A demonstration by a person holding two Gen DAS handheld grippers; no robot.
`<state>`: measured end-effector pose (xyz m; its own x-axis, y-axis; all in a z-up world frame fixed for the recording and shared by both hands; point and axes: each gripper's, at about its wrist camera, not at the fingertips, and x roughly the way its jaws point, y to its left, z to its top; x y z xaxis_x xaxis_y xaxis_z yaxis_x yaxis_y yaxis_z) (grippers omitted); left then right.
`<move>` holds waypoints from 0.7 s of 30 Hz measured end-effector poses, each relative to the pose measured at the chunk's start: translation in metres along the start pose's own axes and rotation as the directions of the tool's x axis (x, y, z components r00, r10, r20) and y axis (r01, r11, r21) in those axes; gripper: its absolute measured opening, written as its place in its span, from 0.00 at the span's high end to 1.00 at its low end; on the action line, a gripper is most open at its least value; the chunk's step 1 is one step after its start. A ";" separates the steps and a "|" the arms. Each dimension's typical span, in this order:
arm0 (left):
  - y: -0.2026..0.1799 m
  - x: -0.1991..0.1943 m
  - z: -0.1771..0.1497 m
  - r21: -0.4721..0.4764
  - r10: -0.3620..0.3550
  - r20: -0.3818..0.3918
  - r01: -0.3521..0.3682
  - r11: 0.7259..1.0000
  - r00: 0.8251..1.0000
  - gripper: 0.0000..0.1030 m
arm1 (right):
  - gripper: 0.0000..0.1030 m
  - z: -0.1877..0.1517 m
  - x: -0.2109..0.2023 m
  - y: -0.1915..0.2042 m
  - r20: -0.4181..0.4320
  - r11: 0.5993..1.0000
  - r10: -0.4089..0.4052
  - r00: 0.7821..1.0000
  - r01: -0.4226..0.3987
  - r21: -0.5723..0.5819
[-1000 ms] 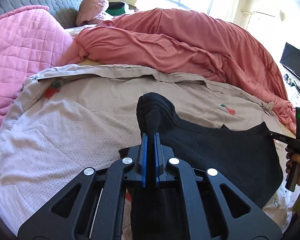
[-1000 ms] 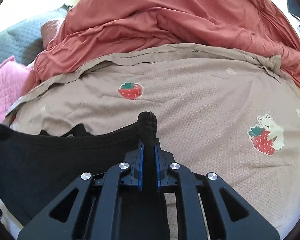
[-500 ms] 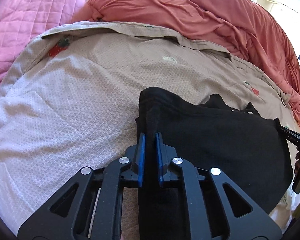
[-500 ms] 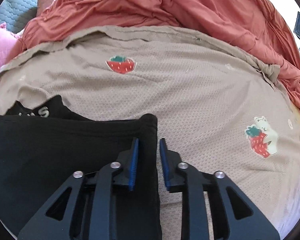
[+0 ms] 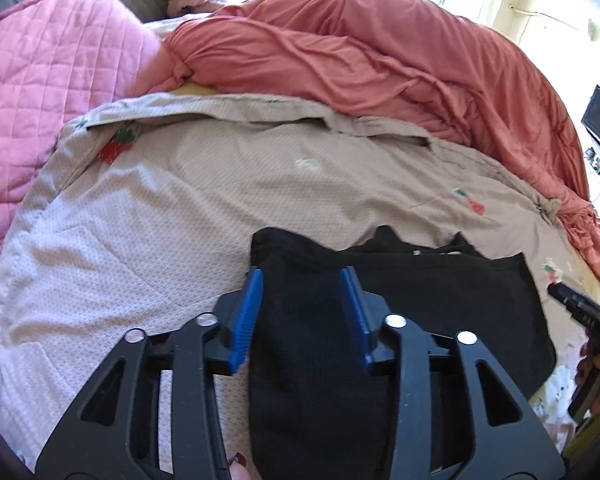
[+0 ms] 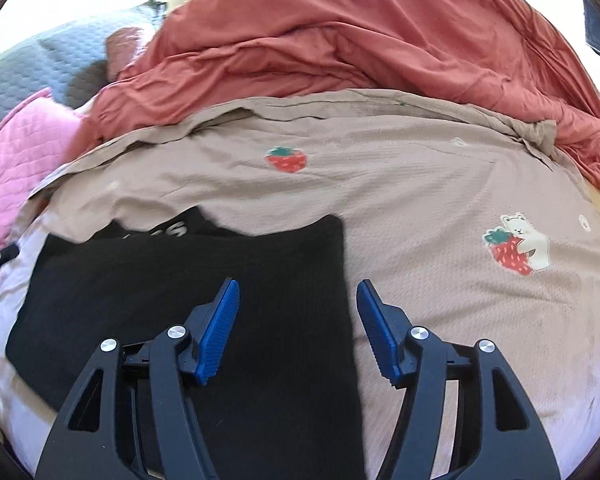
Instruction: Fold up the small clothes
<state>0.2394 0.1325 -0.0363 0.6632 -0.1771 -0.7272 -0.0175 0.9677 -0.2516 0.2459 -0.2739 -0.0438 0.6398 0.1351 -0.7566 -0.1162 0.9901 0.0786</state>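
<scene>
A small black garment lies folded flat on the beige strawberry-print blanket. My left gripper is open, its blue pads either side of the garment's left corner, holding nothing. In the right wrist view the same black garment lies flat, white lettering showing at its far edge. My right gripper is open over the garment's right edge and holds nothing. The right gripper's tip shows at the right edge of the left wrist view.
A rumpled salmon duvet lies heaped along the far side of the blanket. A pink quilt lies at the left, grey quilted bedding behind it. A bear-and-strawberry print marks the blanket at the right.
Both grippers held raised corners of the black garment, laid them down on the blanket and opened. The garment now lies flat and released.
</scene>
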 end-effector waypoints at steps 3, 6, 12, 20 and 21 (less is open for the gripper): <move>-0.011 -0.006 0.000 0.017 -0.034 0.000 0.034 0.999 0.999 0.57 | 0.42 -0.010 -0.010 0.016 -0.001 0.999 0.030 1.000 -0.030 -0.038; -0.024 -0.006 -0.008 0.044 -0.060 -0.027 0.061 0.997 0.998 0.51 | 0.42 -0.018 -0.016 0.033 -0.011 0.995 0.041 0.999 -0.042 -0.093; -0.047 0.009 -0.039 0.136 -0.067 -0.135 0.086 0.987 0.989 0.39 | 0.30 -0.036 -0.017 0.059 -0.047 0.984 0.059 0.997 -0.066 -0.166; -0.042 0.039 -0.062 0.155 0.010 -0.271 0.034 0.987 0.962 0.26 | 0.30 -0.050 0.000 0.057 -0.131 0.989 0.052 0.990 -0.069 -0.129; -0.042 0.040 -0.063 0.154 0.009 -0.274 0.035 0.987 0.962 0.26 | 0.30 -0.053 0.005 0.055 -0.157 0.991 0.029 0.987 -0.049 -0.126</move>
<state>0.2193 0.0735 -0.0948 0.4324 -0.2113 -0.8766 0.1217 0.9769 -0.1754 0.2027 -0.2207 -0.0776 0.5092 0.1563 -0.8463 -0.2420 0.9697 0.0334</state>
